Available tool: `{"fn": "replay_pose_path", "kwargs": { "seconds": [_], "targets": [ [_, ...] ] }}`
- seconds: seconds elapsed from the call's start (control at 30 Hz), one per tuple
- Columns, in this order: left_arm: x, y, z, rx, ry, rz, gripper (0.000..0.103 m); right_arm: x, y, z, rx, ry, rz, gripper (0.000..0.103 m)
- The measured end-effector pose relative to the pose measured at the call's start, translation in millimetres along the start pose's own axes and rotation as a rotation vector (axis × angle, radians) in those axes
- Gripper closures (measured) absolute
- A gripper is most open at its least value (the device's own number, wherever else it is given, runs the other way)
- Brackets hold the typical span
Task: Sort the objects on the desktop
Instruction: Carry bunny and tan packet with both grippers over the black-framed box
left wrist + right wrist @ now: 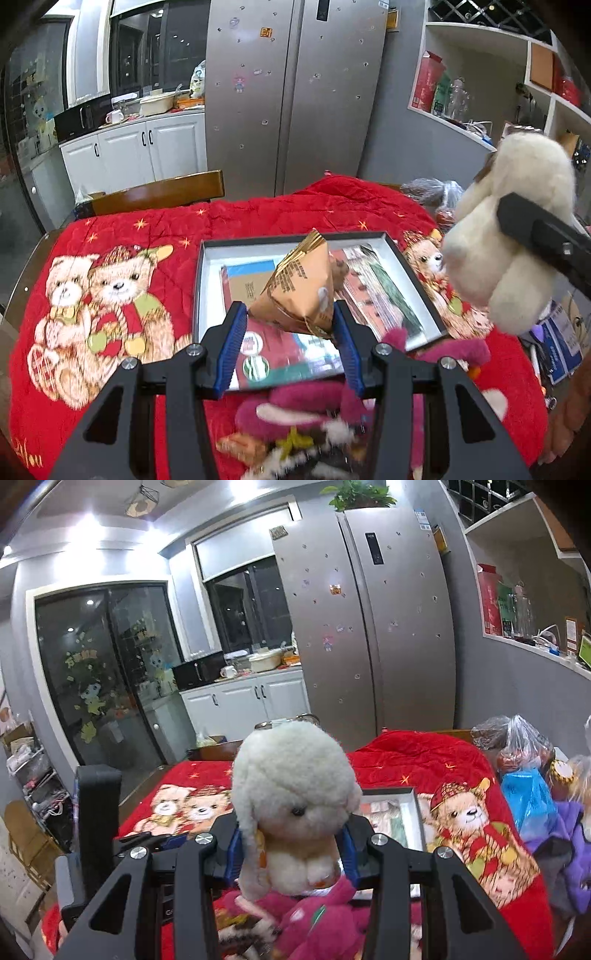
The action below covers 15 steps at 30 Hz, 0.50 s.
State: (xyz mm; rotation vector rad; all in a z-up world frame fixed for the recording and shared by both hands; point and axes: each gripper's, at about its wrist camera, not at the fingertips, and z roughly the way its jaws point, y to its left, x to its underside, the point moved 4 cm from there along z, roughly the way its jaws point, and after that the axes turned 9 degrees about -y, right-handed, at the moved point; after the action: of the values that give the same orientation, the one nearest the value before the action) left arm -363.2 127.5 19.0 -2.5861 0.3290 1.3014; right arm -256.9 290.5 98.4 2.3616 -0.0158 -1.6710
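Note:
My left gripper [290, 323] is shut on a tan pyramid-shaped snack packet [299, 291] and holds it over a shallow dark-rimmed box [207, 248] with printed cards inside. My right gripper [293, 843] is shut on a white fluffy plush dog [295, 797], held up above the table. That plush also shows at the right of the left wrist view [513, 236], with a black finger across it. A magenta plush toy [306, 410] lies on the red blanket just below both grippers; it also shows in the right wrist view [317, 919].
A red teddy-bear blanket [110, 295] covers the table. Plastic bags [524, 760] and a purple cloth [576, 842] crowd the right side. A wooden chair back [159, 194] stands behind the table. A fridge [295, 92] and white cabinets stand beyond.

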Motion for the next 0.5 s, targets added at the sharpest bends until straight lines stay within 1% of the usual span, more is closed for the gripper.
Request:
{"fn": "replay_pose_path", "kwargs": {
  "seconds": [0.1, 0.27, 0.33, 0.5],
  "targets": [
    [-8.5, 0.5, 23.4, -0.034, 0.002, 0.014, 0.055, -2.2, -12.1, 28.6, -0.008, 0.038, 0.013, 0.060],
    [-14.2, 13.6, 51.6, -0.032, 0.023, -0.047, 0.055, 0.8, -33.3, 74.7, -0.021, 0.088, 0.045, 0.060],
    [-11.2, 17.7, 57.9, -0.054, 0.024, -0.036, 0.055, 4.1, -39.5, 88.6, -0.033, 0.112, 0.062, 0.060],
    [0.0, 31.2, 76.5, -0.087, 0.046, -0.020, 0.055, 11.2, -49.8, 100.8, -0.047, 0.114, 0.076, 0.060]
  ]
}}
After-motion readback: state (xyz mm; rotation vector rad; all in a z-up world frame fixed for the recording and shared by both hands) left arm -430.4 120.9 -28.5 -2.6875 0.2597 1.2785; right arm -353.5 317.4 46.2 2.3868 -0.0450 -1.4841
